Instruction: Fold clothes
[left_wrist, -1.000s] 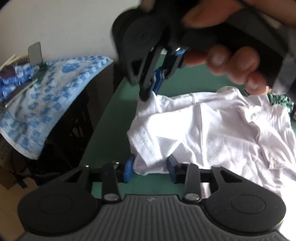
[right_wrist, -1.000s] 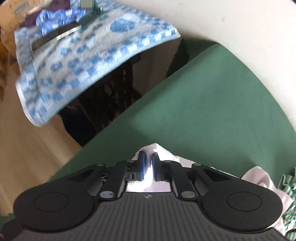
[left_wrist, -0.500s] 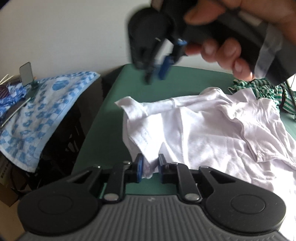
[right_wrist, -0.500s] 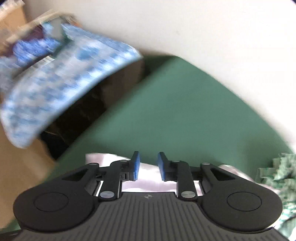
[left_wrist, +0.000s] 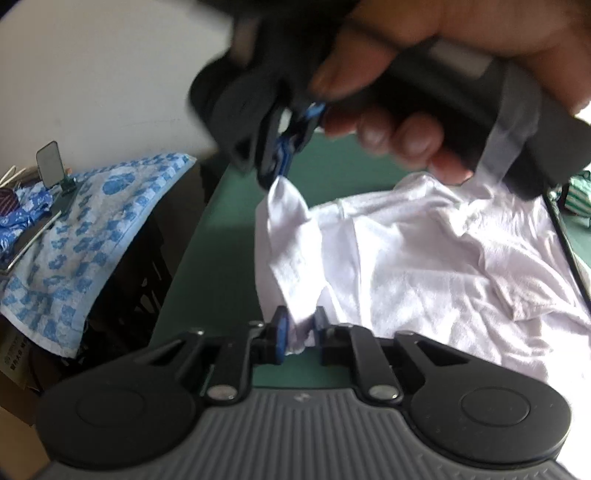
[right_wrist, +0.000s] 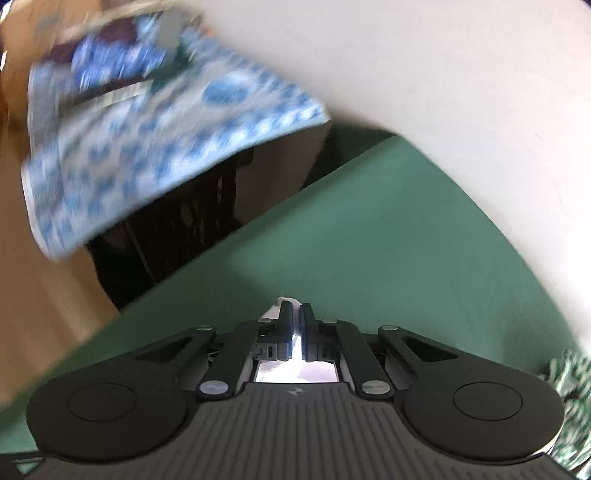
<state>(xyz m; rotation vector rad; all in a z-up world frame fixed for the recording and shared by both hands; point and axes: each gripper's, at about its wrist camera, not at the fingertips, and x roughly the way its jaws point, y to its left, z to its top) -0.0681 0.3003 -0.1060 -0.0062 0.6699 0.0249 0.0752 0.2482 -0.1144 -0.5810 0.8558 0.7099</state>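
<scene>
Two grippers hold the same white shirt (left_wrist: 424, 258), which lies rumpled on the green table (left_wrist: 221, 236) near its left edge, most of its body spread out to the right. The left gripper (left_wrist: 298, 330) has its fingers drawn narrow on a bunched corner of the cloth close to the camera; the right gripper (left_wrist: 282, 162), gripped by a hand (left_wrist: 399, 122) high in the left wrist view, pinches another corner and lifts it into a small peak clear of the table. From the right wrist view the right gripper's fingers stand almost together, with a sliver of white fabric showing between and just beyond the tips. The stretch of shirt between the two pinches hangs in loose creases, not taut. Both holds look thin — only a little fabric sits in each pair of fingers — so a sharp pull or an uneven lift could slide a corner free and drop the edge in a heap. The slack middle could also fold on itself crookedly if the two grippers do not travel together. A striped green garment (left_wrist: 576, 195) lies just beyond the shirt's far side and might be dragged along, and the blue patterned towel (left_wrist: 92, 236) on the dark stand beside the table is near enough to snag on a wide swing.
</scene>
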